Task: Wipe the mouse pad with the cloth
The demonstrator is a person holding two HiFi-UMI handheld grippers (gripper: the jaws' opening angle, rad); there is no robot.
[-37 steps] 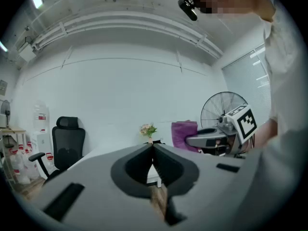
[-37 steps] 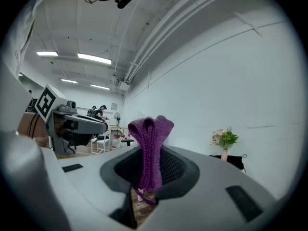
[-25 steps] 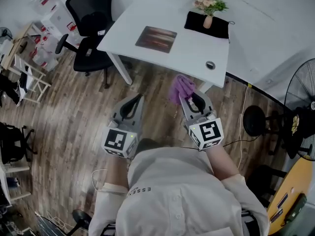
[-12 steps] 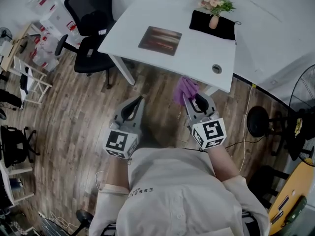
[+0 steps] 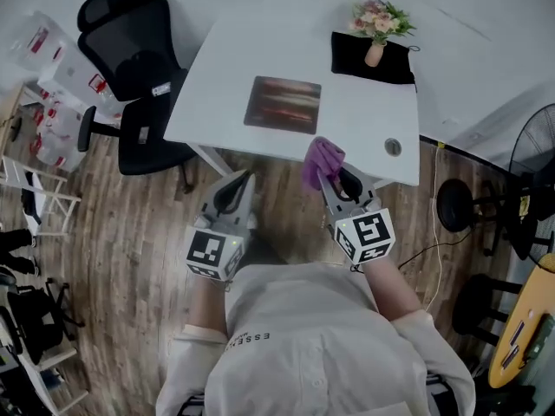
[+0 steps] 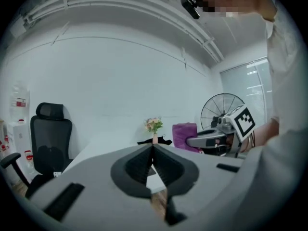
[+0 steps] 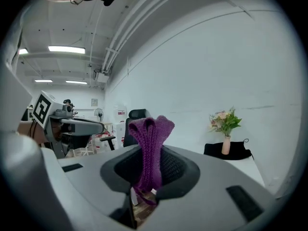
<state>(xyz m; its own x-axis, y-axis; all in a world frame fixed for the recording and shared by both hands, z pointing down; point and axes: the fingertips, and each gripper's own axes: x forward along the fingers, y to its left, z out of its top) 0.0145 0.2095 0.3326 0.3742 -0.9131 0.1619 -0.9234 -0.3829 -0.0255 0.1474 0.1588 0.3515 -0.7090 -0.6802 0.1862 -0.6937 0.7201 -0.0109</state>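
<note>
Right gripper (image 5: 329, 178) clenched on purple cloth (image 5: 322, 156), bunched as a wiping wad, at near edge of white desk (image 5: 364, 115). Mouse pad (image 5: 283, 104) flat mid-desk, untouched. Left gripper (image 5: 244, 177) pinched closed, empty, just short of desk, probably to steady pad

A purple knitted cloth (image 5: 322, 158), folded and bunched upright, is pinched in the right claw (image 5: 329, 175) over the bench's (image 5: 364, 124) near edge, apart from the dark rectangular mouse pad (image 5: 283, 104) lying flat mid-bench.
</note>
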